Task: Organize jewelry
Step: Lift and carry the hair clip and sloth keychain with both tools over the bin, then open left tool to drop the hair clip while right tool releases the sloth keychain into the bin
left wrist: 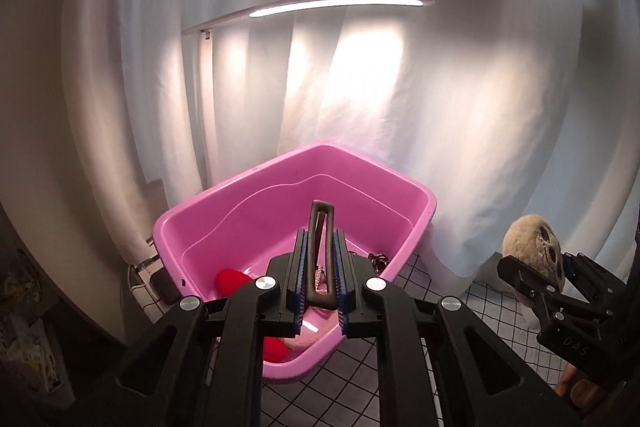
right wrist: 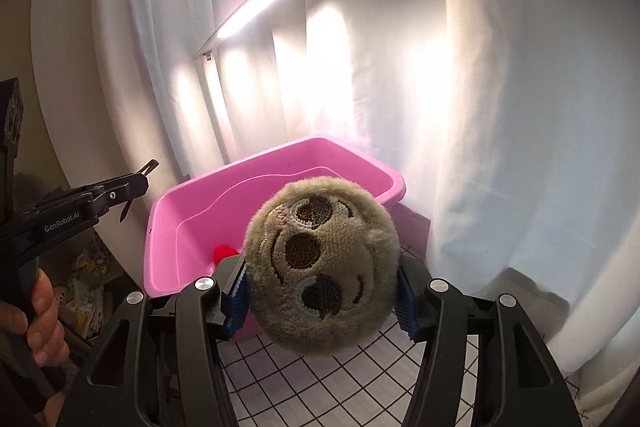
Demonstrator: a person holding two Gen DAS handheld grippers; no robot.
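White curtain (left wrist: pixel 440 87) behind — left gripper (left wrist: pixel 320 267) pinches hair clip (left wrist: pixel 320 251).

A lit lamp bar (left wrist: pixel 340 3) glares at upper centre, throwing bright patches on the white curtain (left wrist: pixel 460 107). Frame edges darken and bend with fisheye distortion; the curtain looks soft, slightly blurred.

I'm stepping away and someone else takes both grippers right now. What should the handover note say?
Left gripper: shut on a dark elongated loop clip, held above the pink tub.
Right gripper: shut on a round plush sloth face, beside the tub over the checked cloth.
In the tub: red pieces, a pale chain, something dark at the right wall.
Left to do: neither held item is put down yet; likely both go in the tub.
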